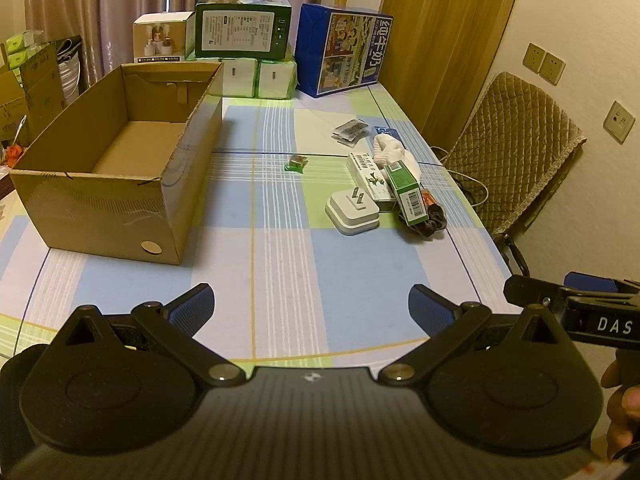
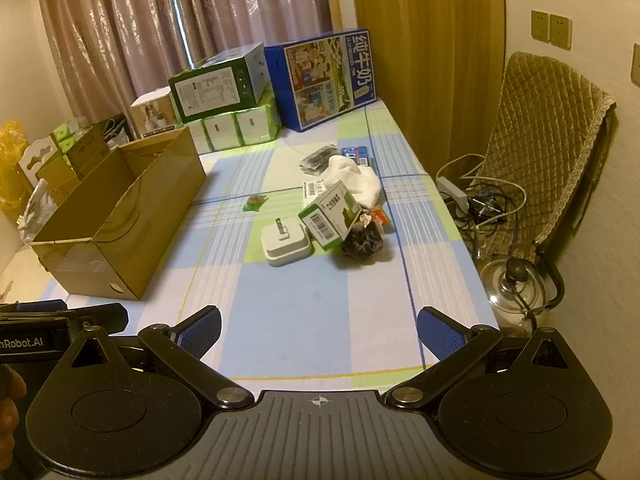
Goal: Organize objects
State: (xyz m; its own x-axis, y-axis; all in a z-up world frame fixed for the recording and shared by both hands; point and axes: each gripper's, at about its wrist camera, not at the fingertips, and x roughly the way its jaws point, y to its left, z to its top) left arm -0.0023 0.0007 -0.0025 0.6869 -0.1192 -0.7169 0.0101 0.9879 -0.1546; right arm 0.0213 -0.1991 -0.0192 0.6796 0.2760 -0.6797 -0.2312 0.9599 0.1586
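We're at the start: nothing picked yet. Left gripper (image 1: 310, 308) and right gripper (image 2: 319, 330) both hang over the near desk (image 1: 280, 264), jaws spread wide, empty. The cardboard box (image 1: 120, 168) sits open and empty on the left. The clutter lies well apart from it on the right: white plug adapter (image 2: 285, 245), green carton (image 2: 330, 216), dark scrunchie (image 2: 364, 242), white cloth (image 2: 356, 180), small green packet (image 1: 295, 163) alone mid-desk. Next, likely reach the right gripper to the adapter; it's nearest and clear. The carton leans on the pile, so it may slide.

Small items (image 1: 376, 188) clustered right of empty cardboard box (image 1: 120, 160).
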